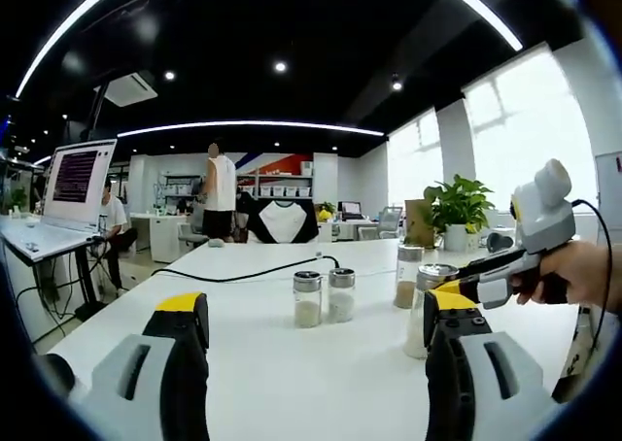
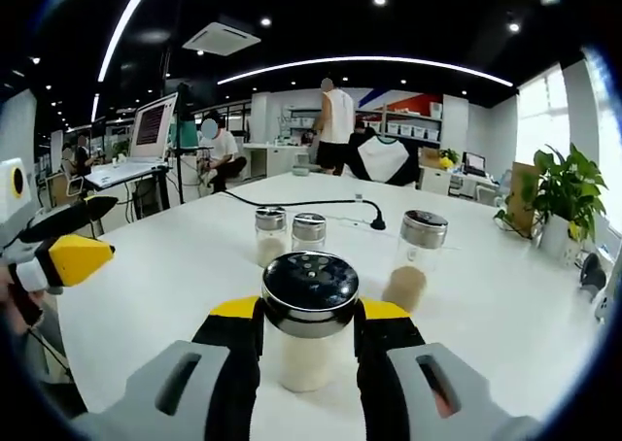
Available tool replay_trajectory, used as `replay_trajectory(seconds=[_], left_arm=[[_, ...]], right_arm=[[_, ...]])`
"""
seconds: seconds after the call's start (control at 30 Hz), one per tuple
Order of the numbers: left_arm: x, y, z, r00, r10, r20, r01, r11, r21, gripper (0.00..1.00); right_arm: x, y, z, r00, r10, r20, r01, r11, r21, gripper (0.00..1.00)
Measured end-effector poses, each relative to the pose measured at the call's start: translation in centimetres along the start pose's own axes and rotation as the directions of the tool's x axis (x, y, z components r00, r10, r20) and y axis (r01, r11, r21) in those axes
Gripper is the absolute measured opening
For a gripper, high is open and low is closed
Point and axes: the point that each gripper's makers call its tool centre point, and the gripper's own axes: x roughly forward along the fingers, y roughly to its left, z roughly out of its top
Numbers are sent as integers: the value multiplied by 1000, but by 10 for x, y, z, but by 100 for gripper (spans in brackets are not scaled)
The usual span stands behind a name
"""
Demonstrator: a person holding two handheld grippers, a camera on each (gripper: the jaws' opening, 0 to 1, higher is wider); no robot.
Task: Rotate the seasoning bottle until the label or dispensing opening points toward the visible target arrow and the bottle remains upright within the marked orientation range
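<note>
Right gripper view: right hand-held gripper [image 2: 309, 336] clenched on the seasoning bottle [image 2: 310, 320], upright on the white desk [image 2: 505, 295], perforated black lid facing the camera, pale powder inside. Left hand-held gripper [image 2: 73, 235] enters from the left, jaws apart and released. Behind the held bottle: a brown-filled shaker [image 2: 416, 256], then two small shakers [image 2: 290, 234] side by side, a black cable [image 2: 292, 204] past them. Left gripper view: the left one's own jaws spread, nothing between. Far right, a potted plant [image 2: 562, 200].
</note>
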Motion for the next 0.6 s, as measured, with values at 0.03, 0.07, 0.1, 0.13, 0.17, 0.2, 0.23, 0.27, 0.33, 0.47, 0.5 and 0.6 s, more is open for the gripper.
replay_trajectory(seconds=[0.03,0.07,0.1,0.13,0.17,0.2,0.23,0.27,0.33,0.47,0.5,0.6], left_arm=[[0,1,-1,1000,3,-3,-3,1000,6,97],[0,0,-1,1000,2,-6,-2,1000,4,97],[0,0,-2,1000,1,-8,-1,1000,1,97],[1,-1,-2,1000,0,-8,0,1000,0,97],[1,-1,-2,1000,0,-9,0,1000,1,97],[0,-1,-2,1000,0,-10,0,1000,2,97],[0,-1,-2,1000,-1,-11,1,1000,5,97],[0,0,-2,1000,0,-10,0,1000,6,97],[-1,1,-2,1000,3,-8,-3,1000,4,97],[-2,4,-3,1000,8,-13,-8,1000,-10,99],[-2,4,-3,1000,7,-14,-7,1000,-12,100],[-2,6,-4,1000,20,-18,-20,1000,-16,100]], right_arm=[[0,1,0,1000,5,-3,-5,1000,-2,35],[0,1,0,1000,5,-3,-5,1000,-5,35],[0,1,0,1000,8,-3,-8,1000,-6,35],[-1,1,-1,1000,13,-1,-13,1000,-5,35],[-1,2,-1,1000,21,2,-21,1000,-4,35],[-1,2,-1,1000,24,5,-24,1000,-6,35],[-1,2,-1,1000,27,7,-27,1000,-9,35],[-1,2,-1,999,31,9,-31,999,-10,35],[-2,2,-1,999,43,11,-43,999,-9,35],[-2,2,-1,997,69,15,-69,998,-11,35],[-1,2,-1,997,74,15,-74,997,-12,35],[-1,1,-1,996,90,14,-90,996,-11,35]])
